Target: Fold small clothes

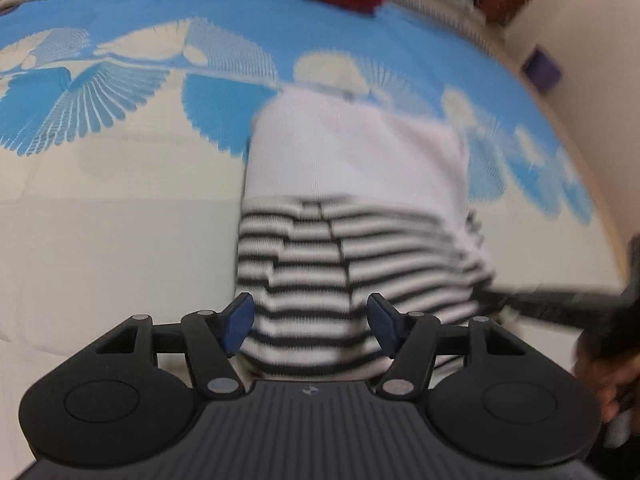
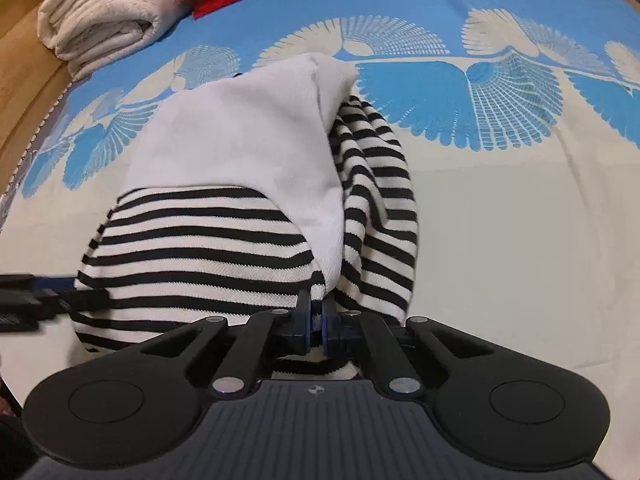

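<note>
The striped garment (image 2: 208,248) runs lengthwise toward twelve o'clock from the right gripper (image 2: 317,320), which pinches its near hem, while the left gripper (image 1: 310,326) gapes empty.

Even indoor light, no glare; strong fisheye bend at the edges.
Left wrist view: smeared by motion blur, striped garment (image 1: 352,264) and bedspread (image 1: 120,208) soft. Right wrist view: sharp, stripes crisp, faint soft shadow under the garment's folds.
</note>
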### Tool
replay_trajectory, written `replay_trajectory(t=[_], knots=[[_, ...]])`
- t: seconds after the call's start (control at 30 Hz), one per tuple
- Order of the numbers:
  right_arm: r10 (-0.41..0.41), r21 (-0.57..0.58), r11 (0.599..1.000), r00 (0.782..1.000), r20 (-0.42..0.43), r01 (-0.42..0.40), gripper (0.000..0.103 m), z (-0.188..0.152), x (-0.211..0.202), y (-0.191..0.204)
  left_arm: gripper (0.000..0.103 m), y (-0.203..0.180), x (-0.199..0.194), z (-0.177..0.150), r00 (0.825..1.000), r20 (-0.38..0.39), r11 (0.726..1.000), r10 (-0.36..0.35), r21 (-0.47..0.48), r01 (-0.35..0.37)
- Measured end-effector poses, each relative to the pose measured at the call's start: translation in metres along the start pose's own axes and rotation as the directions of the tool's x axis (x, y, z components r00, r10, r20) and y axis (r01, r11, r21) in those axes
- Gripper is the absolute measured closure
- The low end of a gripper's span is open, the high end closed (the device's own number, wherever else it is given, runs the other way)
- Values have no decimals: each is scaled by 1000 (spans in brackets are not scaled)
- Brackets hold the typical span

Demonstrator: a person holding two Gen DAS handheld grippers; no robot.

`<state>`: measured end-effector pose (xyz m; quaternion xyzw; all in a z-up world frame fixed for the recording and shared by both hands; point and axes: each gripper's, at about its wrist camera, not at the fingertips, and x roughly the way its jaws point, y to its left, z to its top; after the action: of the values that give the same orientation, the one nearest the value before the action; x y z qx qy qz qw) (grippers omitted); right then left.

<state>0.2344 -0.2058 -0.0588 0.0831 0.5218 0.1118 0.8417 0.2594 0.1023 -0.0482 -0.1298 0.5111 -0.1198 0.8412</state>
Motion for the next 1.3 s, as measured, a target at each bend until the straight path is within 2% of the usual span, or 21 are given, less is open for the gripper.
replay_trajectory(t=[0.07, 0.17, 0.27, 0.33, 0.4, 0.43, 0.47, 0.5, 0.6, 0.63, 0.67, 0.77, 0.9, 0.93, 1.03, 1.17, 1.23, 1.27, 1.3], knots=[[-6, 11, 1000, 1000, -9, 6, 100, 0, 2, -3, 36, 8, 0, 3, 1000, 16, 999, -8, -37, 9], [-24, -5, 1000, 999, -21, 24, 100, 0, 5, 0, 37, 15, 26, 2, 994, -75, 996, 85, -14, -86], [-49, -6, 999, 998, -44, 49, 101, -1, 11, 2, 35, 15, 29, 3, 994, -75, 996, 83, -34, -85], [-56, -6, 998, 997, -46, 56, 100, -1, 12, 3, 35, 10, 21, 3, 994, -41, 994, 105, -3, -106], [-55, 5, 998, 998, -40, 55, 98, 0, 10, 4, 28, 1, 5, -1, 986, 35, 985, 164, 42, -165], [-63, 8, 998, 998, -30, 64, 85, 0, 6, 4, 24, -5, -5, -1, 979, 78, 979, 186, 63, -191], [-89, -1, 996, 996, -14, 89, 77, 0, 0, 7, 16, -10, -17, -2, 972, 124, 974, 202, 79, -213], [-121, -23, 992, 993, 17, 121, 66, -2, -8, 9, 15, -15, -28, -4, 963, 163, 969, 214, 88, -231], [-174, -96, 977, 971, 164, 192, 60, -7, -43, 23, 10, -32, -63, -9, 937, 249, 959, 246, 74, -272], [-176, -88, 976, 961, 212, 198, 52, -9, -57, 26, 9, -37, -77, -14, 928, 281, 959, 246, 70, -275], [-178, -66, 977, 949, 261, 201, 50, -13, -72, 28, 8, -45, -92, -20, 915, 321, 957, 245, 73, -282], [-169, -15, 982, 911, 377, 188, 47, -30, -115, 37, 8, -72, -125, -43, 886, 394, 947, 245, 98, -306], [-151, -29, 982, 867, 475, 186, 40, -67, -157, 51, 8, -99, -166, -88, 864, 457, 949, 213, 115, -295], [-148, -35, 981, 859, 491, 189, 39, -77, -165, 54, 8, -104, -172, -101, 863, 463, 948, 205, 125, -292], [-148, -49, 978, 842, 519, 202, 34, -111, -181, 61, 8, -114, -177, -136, 879, 446, 954, 170, 148, -259], [-164, -57, 972, 829, 535, 229, 33, -151, -182, 67, 8, -117, -160, -173, 892, 414, 963, 182, 106, -246], [-186, -52, 967, 834, 519, 248, 33, -165, -175, 67, 8, -111, -143, -178, 928, 323, 968, 185, 103, -229], [-201, -43, 966, 845, 496, 255, 33, -168, -171, 66, 8, -107, -137, -176, 940, 292, 972, 177, 96, -213], [-202, -28, 969, 853, 480, 246, 33, -168, -168, 65, 8, -103, -135, -175, 937, 299, 972, 181, 89, -216]])
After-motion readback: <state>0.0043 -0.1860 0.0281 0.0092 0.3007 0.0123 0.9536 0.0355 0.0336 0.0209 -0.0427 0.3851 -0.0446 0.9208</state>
